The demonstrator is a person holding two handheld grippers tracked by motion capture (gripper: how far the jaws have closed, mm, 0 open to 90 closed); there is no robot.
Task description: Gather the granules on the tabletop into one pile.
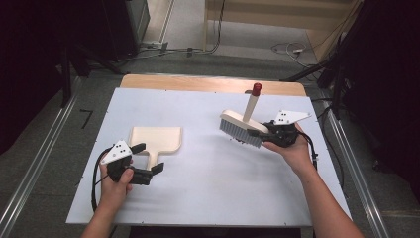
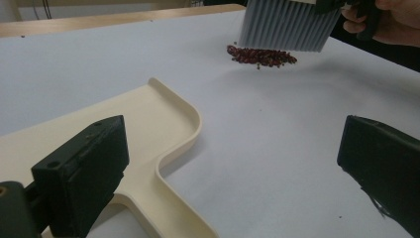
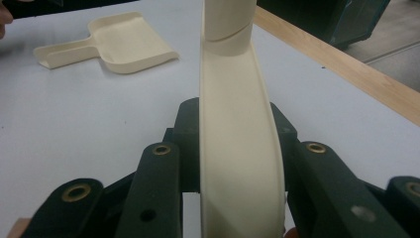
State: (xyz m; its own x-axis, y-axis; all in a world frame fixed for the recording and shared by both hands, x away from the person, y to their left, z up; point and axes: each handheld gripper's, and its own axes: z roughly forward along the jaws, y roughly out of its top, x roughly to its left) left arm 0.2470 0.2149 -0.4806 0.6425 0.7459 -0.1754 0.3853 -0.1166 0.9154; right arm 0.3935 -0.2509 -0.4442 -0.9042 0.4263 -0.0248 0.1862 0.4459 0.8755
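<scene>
A: What does the right gripper (image 1: 253, 132) hold?

B: The brush (image 1: 241, 127). Its jaws are clamped on the cream back of the brush head; in the right gripper view the cream plastic (image 3: 241, 148) runs up between the two black jaws. The brush hangs just above a small heap of red-brown grains (image 2: 261, 55), bristles pointing down at it, apparently clear of it.

A: And the left gripper (image 1: 148, 158)?

B: Its jaws stand wide apart and grip nothing. They straddle the handle of the dustpan (image 1: 156, 140), which lies flat on the white table (image 1: 208, 193), well to the left of the grains, with bare table between.

A: How will these things handle?

B: Judged from their look, both are light, rigid plastic. The brush back is smooth and curved, so it may twist in the jaws when the soft bristles drag; a hold across the back, close to the stem, seems firmest. The dustpan is best taken by its narrow handle, and its shallow tray could slide on the smooth table if pushed. The grains are loose and likely to scatter under a quick stroke.
</scene>
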